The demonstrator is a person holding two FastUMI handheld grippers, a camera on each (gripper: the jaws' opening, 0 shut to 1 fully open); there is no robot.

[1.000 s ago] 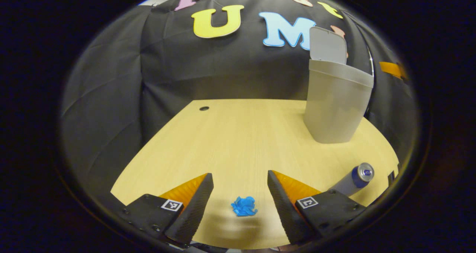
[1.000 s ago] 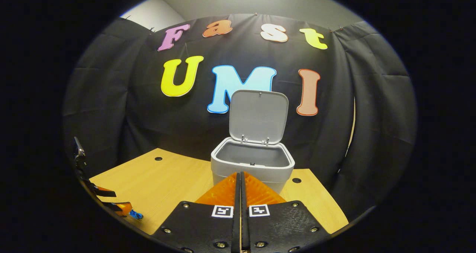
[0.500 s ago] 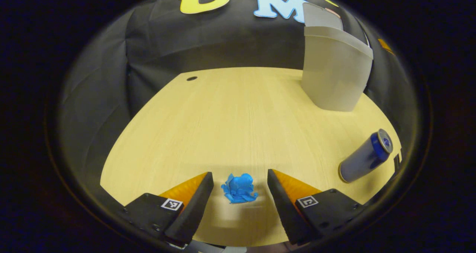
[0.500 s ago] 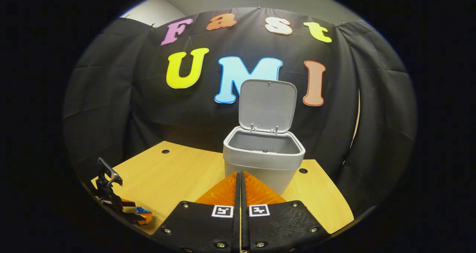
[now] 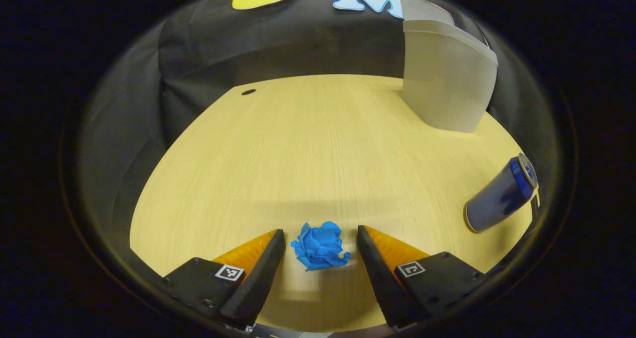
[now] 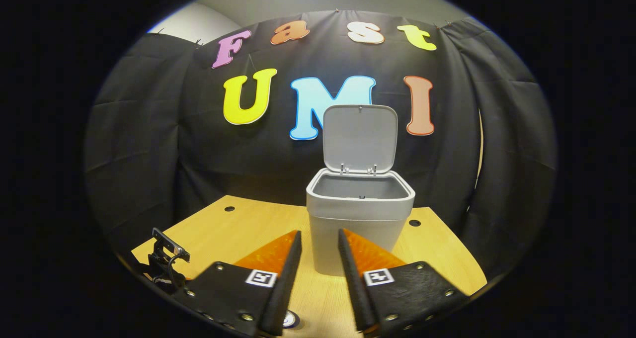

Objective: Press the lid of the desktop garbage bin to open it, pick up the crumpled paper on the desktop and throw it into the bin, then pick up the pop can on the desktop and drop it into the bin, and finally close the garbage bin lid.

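Note:
The blue crumpled paper lies on the wooden desk, between the fingers of my left gripper, which is open and not touching it. The pop can, blue and silver, lies on its side at the right edge of the left gripper view. The grey bin stands at the far right. In the right gripper view the bin is straight ahead with its lid standing upright. My right gripper hovers before it, open by a narrow gap with nothing held.
The left gripper shows low at the left of the right gripper view. Small cable holes sit near the desk's back edge on either side of the bin. Black cloth walls close the desk in behind and at the sides.
My left gripper came down and forward, so the paper now sits between its fingers. My right gripper went from shut to slightly open and drew back from the bin.

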